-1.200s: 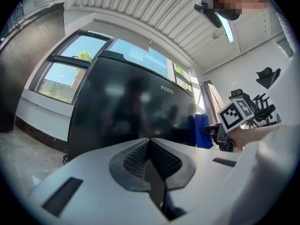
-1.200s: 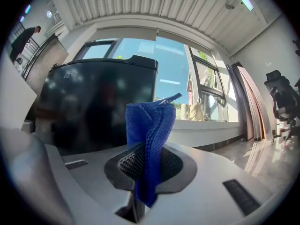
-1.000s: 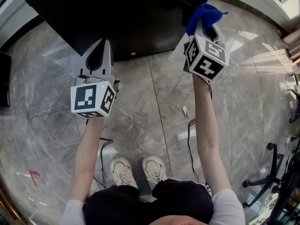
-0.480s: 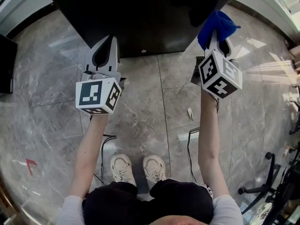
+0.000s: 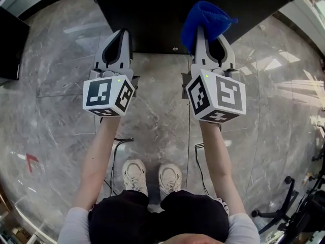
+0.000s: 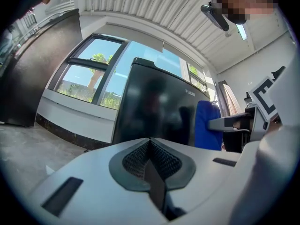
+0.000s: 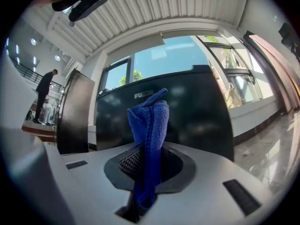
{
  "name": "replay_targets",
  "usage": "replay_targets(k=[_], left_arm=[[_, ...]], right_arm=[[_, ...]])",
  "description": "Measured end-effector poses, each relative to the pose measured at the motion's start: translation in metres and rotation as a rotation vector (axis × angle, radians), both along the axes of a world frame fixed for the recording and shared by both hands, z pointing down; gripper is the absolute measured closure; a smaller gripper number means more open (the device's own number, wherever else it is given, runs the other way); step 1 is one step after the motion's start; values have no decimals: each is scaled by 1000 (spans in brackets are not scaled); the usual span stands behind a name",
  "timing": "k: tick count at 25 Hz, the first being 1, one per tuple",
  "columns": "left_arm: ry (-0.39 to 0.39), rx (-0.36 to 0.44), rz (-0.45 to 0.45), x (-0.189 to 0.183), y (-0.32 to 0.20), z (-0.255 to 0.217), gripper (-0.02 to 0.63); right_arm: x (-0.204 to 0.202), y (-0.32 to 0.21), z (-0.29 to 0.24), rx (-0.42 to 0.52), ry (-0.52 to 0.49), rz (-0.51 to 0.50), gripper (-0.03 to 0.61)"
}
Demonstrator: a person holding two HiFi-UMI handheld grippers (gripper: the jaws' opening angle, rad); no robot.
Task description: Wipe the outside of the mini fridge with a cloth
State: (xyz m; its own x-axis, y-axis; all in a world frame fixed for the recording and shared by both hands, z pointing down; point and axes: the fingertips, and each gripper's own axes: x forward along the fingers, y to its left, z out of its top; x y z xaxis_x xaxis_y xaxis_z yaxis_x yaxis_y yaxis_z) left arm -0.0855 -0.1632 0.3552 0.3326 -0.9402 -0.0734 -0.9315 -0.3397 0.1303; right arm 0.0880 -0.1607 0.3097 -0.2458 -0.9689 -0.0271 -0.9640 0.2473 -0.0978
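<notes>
blue cloth (image 7: 149,125) in right gripper (image 5: 207,38) jaws — fridge (image 5: 162,11) ahead

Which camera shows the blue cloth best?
The right gripper view: the blue cloth stands pinched between the right gripper's jaws, in front of the mini fridge. The head view shows only its bunched top; the left gripper view, a blue strip at the side.

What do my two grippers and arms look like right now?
Both the left gripper and right gripper have light grey tapered bodies with dark ribbed pads inside the jaws. Each carries a white cube printed with black square markers; the left cube shows a small green light. The arms are bare below pale grey short sleeves.
</notes>
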Motion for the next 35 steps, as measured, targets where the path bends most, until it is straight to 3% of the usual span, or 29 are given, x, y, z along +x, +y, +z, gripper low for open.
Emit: replay_targets(k=[7, 16, 25, 35], left_arm=[[62, 15, -118, -63, 7, 8, 611], [15, 71, -198, -113, 19, 13, 611], [0, 41, -186, -108, 14, 24, 611], [2, 34, -94, -56, 7, 22, 611]], right_arm=[[-118, -6, 34, -36, 47, -215, 517], [-203, -19, 66, -38, 123, -307, 517], [-200, -32, 77, -52, 126, -286, 517], [-135, -29, 83, -82, 127, -214, 517]])
